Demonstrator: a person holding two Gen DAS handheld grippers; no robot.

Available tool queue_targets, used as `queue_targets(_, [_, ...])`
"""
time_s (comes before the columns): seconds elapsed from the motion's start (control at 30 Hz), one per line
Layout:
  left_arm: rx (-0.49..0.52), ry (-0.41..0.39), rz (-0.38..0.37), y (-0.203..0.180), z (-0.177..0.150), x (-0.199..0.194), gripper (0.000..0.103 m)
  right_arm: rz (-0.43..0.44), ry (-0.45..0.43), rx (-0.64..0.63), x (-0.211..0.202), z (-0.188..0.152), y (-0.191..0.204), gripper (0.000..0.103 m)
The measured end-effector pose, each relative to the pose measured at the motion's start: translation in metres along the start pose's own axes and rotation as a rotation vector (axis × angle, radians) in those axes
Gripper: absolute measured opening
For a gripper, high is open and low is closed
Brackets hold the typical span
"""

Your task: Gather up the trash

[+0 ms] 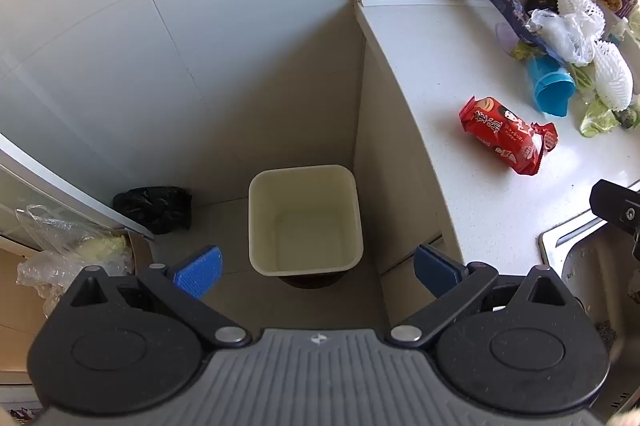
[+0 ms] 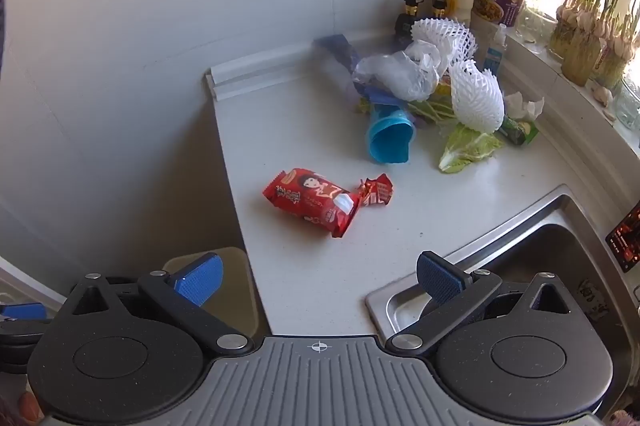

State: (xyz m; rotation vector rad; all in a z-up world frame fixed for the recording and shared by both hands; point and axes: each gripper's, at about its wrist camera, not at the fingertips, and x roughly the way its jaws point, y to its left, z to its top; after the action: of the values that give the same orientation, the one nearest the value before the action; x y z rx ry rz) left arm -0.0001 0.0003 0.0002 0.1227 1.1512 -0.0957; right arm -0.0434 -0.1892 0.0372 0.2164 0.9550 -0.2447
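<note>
Kitchen corner at the outset of trash collection. The left hand-held gripper point(image 1: 316, 271) hangs over the floor beside the desk point(image 1: 460, 106), jaws spread wide with nothing between them; directly below it stands the cream waste bin point(image 1: 306, 222), which looks empty. The right hand-held gripper point(image 2: 319, 280) hovers above the desk's near edge beside the sink point(image 2: 552, 246), likewise wide open and holding nothing.

The trash lies on the desk. Nearest is a red snack wrapper point(image 2: 316, 204) (torn open at one end), lying alone and well apart from the rest. Behind it a loose heap gathers against the back wall: a blue cup point(image 2: 390, 140) on its side, a crumpled clear plastic bag point(image 2: 400, 70), two white foam fruit nets point(image 2: 476, 98), a dark blue wrapper point(image 2: 338, 52) and cabbage leaves point(image 2: 468, 148).

Judged step: approach, no item yet picked. The next move probably calls for the right gripper to descend onto the red wrapper and close across its puffed body, then carry it to the bin.
</note>
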Motion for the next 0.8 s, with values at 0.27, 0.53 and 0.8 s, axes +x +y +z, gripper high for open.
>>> queue_targets(0.27, [-0.007,0.013,-0.026,0.007,-0.002,0.003,0.103,-0.005,0.003,-0.021,-0.004,0.001,0.0,0.103])
queue_targets(0.53, [-0.043,0.03,-0.014,0.004,0.002,0.008,0.103,-0.014,0.03,-0.105,0.004,0.001,0.007,0.103])
queue_targets(0.8, [-0.035,0.029,0.013,0.004,0.005,0.009,0.103,0.01,0.034,-0.093,0.006,0.004,0.004,0.103])
